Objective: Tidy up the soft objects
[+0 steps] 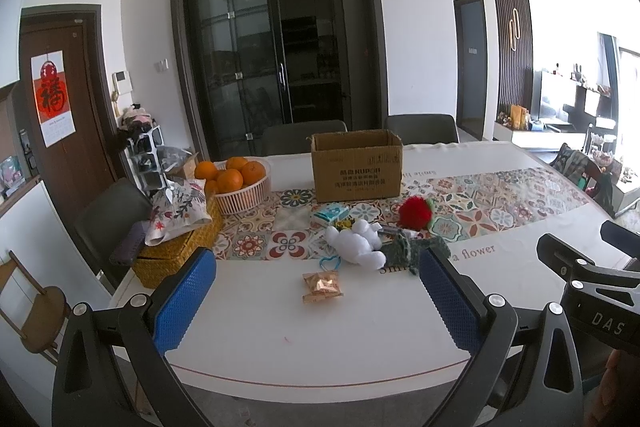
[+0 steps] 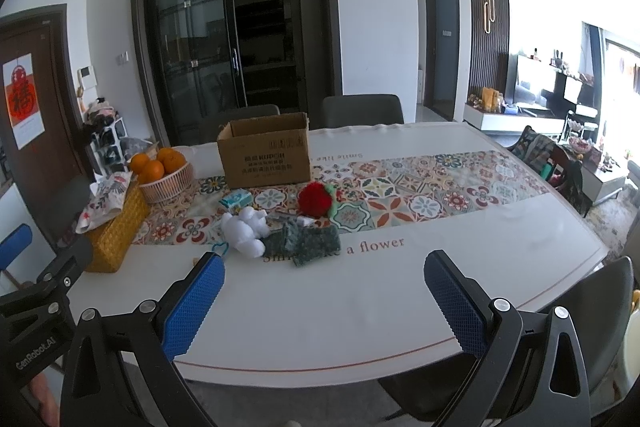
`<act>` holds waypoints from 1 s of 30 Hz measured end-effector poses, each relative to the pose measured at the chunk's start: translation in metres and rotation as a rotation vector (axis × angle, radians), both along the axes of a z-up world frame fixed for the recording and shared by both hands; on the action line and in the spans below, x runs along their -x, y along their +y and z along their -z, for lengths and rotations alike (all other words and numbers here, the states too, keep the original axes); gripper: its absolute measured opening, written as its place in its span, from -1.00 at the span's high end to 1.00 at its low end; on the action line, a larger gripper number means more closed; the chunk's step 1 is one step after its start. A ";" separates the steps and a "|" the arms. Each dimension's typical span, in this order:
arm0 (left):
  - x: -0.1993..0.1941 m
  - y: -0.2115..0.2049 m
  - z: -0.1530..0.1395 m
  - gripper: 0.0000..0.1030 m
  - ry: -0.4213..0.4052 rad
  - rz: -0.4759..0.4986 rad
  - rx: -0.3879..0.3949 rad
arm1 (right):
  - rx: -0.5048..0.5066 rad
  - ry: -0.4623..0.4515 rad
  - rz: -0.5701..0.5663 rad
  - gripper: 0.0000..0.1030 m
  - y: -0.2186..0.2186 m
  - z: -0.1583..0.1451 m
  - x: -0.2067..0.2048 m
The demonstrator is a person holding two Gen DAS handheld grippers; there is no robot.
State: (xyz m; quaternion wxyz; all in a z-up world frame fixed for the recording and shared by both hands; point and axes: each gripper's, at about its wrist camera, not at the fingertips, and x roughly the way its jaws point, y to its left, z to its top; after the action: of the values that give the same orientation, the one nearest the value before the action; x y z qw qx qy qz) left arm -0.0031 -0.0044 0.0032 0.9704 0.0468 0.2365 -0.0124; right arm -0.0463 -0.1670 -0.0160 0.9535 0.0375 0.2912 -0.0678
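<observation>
A white plush toy [image 1: 358, 245] [image 2: 245, 229] lies mid-table beside a dark green knitted cloth [image 1: 414, 251] [image 2: 306, 243]. A red plush strawberry [image 1: 416, 213] [image 2: 316, 199] sits behind them, in front of an open cardboard box [image 1: 356, 165] [image 2: 265, 153]. A teal tissue pack [image 1: 332, 215] [image 2: 236, 199] lies near the box. My left gripper [image 1: 316, 297] is open and empty, held above the table's near edge. My right gripper [image 2: 324, 297] is also open and empty, to its right.
A small copper snack packet [image 1: 323, 287] and a blue heart ring [image 1: 330, 263] lie near the toys. A pink basket of oranges [image 1: 240, 183] [image 2: 164, 173] and a yellow woven box [image 1: 176, 255] [image 2: 114, 231] with a floral pouch stand at left. Chairs surround the table [image 1: 340, 343].
</observation>
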 end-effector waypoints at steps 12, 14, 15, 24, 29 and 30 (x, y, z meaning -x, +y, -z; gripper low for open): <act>-0.034 -0.009 0.048 -1.00 0.154 0.006 0.008 | -0.034 0.116 -0.028 -0.97 -0.007 0.042 -0.028; -0.042 -0.011 0.056 -1.00 0.181 0.001 0.006 | -0.032 0.133 -0.035 -0.97 -0.008 0.049 -0.036; -0.047 -0.011 0.060 -1.00 0.194 0.000 0.005 | -0.032 0.145 -0.042 -0.97 -0.009 0.052 -0.042; -0.080 -0.007 0.079 -1.00 0.244 -0.043 0.003 | -0.035 0.224 -0.080 -0.97 -0.005 0.078 -0.086; -0.110 -0.002 0.090 -1.00 0.285 -0.036 0.019 | -0.052 0.258 -0.098 -0.96 -0.002 0.087 -0.113; -0.116 -0.001 0.093 -1.00 0.292 -0.033 0.021 | -0.051 0.264 -0.106 -0.96 0.000 0.089 -0.121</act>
State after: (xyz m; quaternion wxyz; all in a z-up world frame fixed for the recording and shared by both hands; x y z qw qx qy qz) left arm 0.1127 -0.0051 -0.0895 0.9263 0.0305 0.3756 -0.0054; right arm 0.0749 -0.1671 -0.1049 0.9079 0.0369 0.4173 -0.0145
